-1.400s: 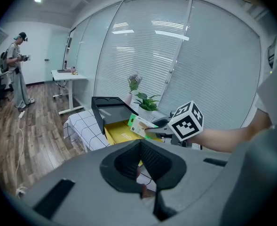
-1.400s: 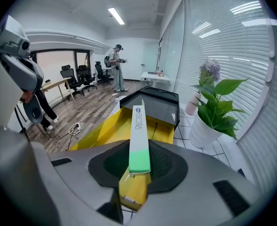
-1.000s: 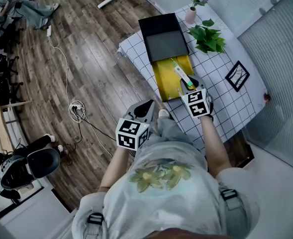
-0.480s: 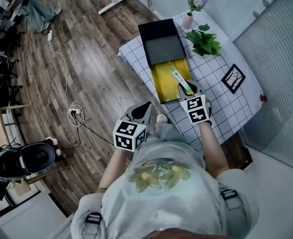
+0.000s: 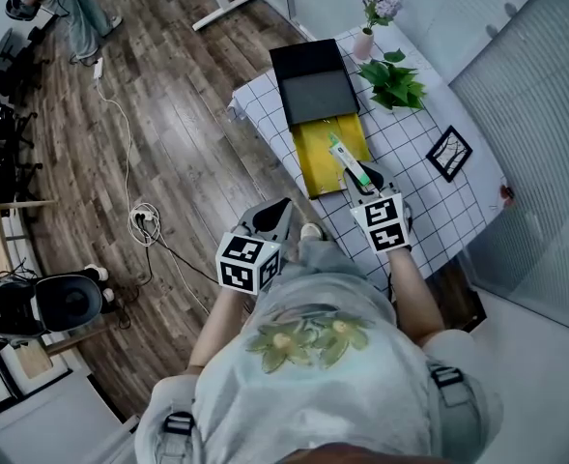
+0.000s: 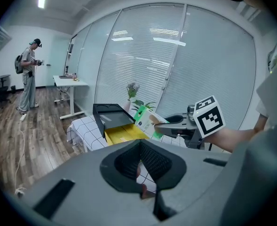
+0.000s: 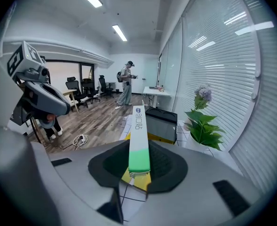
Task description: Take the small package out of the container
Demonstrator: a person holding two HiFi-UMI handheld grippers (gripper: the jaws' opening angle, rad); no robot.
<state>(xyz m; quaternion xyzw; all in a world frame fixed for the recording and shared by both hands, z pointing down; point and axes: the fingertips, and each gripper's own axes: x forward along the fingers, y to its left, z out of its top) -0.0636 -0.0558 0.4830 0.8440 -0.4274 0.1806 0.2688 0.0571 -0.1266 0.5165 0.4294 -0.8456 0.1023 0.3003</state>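
Two claws are in play. The right claw (image 5: pixel 366 180) is clamped on the one small package (image 5: pixel 347 158), a white carton with a green end. The left claw (image 5: pixel 276 211) is closed and empty, hanging off the counter (image 5: pixel 429 211) on the floor side of the yellow container (image 5: pixel 318 153).

There is one yellow container, with one black box (image 5: pixel 313 80) touching its far end. Beyond the black box stands one vase of purple flowers (image 5: pixel 369 27). To the right of the black box is one green plant (image 5: pixel 395 80), and one framed picture (image 5: pixel 448 153) lies to the right of the yellow container.

The head view places the package over the container's right half but gives no height. The left gripper view shows the package (image 6: pixel 147 121) lifted clear above the yellow container (image 6: pixel 122 133), tilted, in the right claw (image 6: pixel 176 126). That view also shows the left claw's (image 6: pixel 139 166) pads meeting. The right gripper view alone shows the pads squeezing the package's (image 7: pixel 139 140) green end edge-on, and office chairs (image 7: pixel 86 91) far behind.
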